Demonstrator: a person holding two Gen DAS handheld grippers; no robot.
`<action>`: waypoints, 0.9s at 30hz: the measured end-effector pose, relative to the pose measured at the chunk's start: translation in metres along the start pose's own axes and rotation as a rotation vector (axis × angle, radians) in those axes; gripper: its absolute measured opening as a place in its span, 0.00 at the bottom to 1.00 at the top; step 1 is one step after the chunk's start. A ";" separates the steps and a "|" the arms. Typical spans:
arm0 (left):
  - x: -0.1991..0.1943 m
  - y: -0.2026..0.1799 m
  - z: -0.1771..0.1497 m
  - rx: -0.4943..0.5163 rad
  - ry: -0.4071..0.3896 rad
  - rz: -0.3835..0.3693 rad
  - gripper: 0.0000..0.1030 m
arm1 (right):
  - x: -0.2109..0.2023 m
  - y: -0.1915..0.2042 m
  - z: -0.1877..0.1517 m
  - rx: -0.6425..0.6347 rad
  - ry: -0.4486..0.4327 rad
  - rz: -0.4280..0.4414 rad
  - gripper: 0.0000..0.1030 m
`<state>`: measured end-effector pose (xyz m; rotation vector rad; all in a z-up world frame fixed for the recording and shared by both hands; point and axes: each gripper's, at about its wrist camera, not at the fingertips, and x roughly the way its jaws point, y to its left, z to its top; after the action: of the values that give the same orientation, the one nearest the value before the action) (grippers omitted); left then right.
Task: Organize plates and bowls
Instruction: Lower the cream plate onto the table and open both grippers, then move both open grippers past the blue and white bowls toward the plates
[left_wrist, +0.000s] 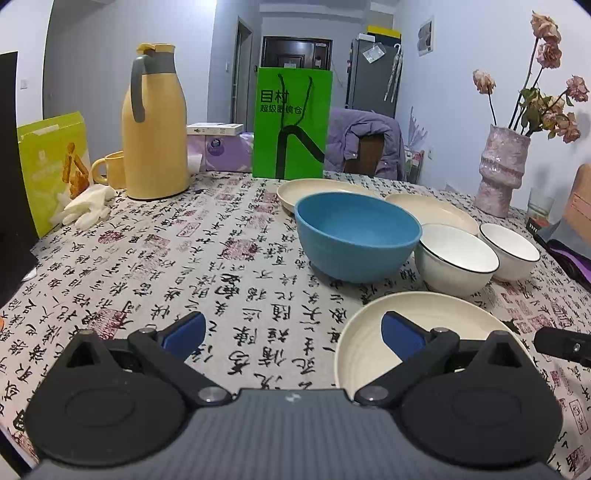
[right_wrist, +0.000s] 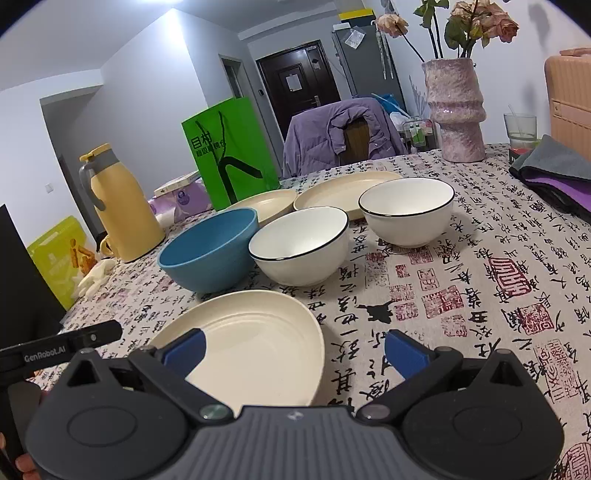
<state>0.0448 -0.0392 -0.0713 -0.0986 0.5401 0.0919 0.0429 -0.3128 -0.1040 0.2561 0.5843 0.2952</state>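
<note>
My left gripper (left_wrist: 293, 338) is wide open with nothing between its jaws, and my right gripper (right_wrist: 293, 350) is wide open and empty too. Both hover low over the tablecloth (left_wrist: 166, 258), and in the left view the tip of the right one shows at 3 o'clock.

The near cream plate (right_wrist: 251, 347) lies flat just ahead of both tools: at 1 o'clock from my left gripper, at 11 o'clock from my right. Beyond it, toward 12 o'clock, stand the blue bowl (left_wrist: 356, 236) and two white bowls, the nearer one (left_wrist: 456, 260) and the farther one (left_wrist: 509, 249), all upright with mouths up. The blue bowl and the nearer white bowl are very close; I cannot tell if they touch. Behind them lie two more cream plates (right_wrist: 266, 203) (right_wrist: 332, 194), also flat.

What could go wrong, I think: the plate is low and flat, so a finger can slide over the rim and only push it toward the bowls. Both tools aim at the same plate, so they may knock together. A white bowl is smooth and round, and may slip from a pinch on its wall.

The plates and bowls are round, so no long axis; each one's axis points straight up.
</note>
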 end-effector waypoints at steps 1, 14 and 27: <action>0.000 0.002 0.001 -0.006 0.001 -0.004 1.00 | 0.000 0.001 0.000 -0.001 -0.001 0.002 1.00; -0.003 0.020 0.017 -0.023 -0.016 -0.012 1.00 | 0.003 0.019 0.007 -0.033 0.005 0.005 1.00; -0.007 0.029 0.040 -0.034 -0.050 -0.007 1.00 | 0.006 0.034 0.027 -0.064 -0.009 0.009 1.00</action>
<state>0.0559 -0.0059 -0.0360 -0.1307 0.4887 0.0968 0.0565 -0.2831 -0.0743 0.1986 0.5645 0.3208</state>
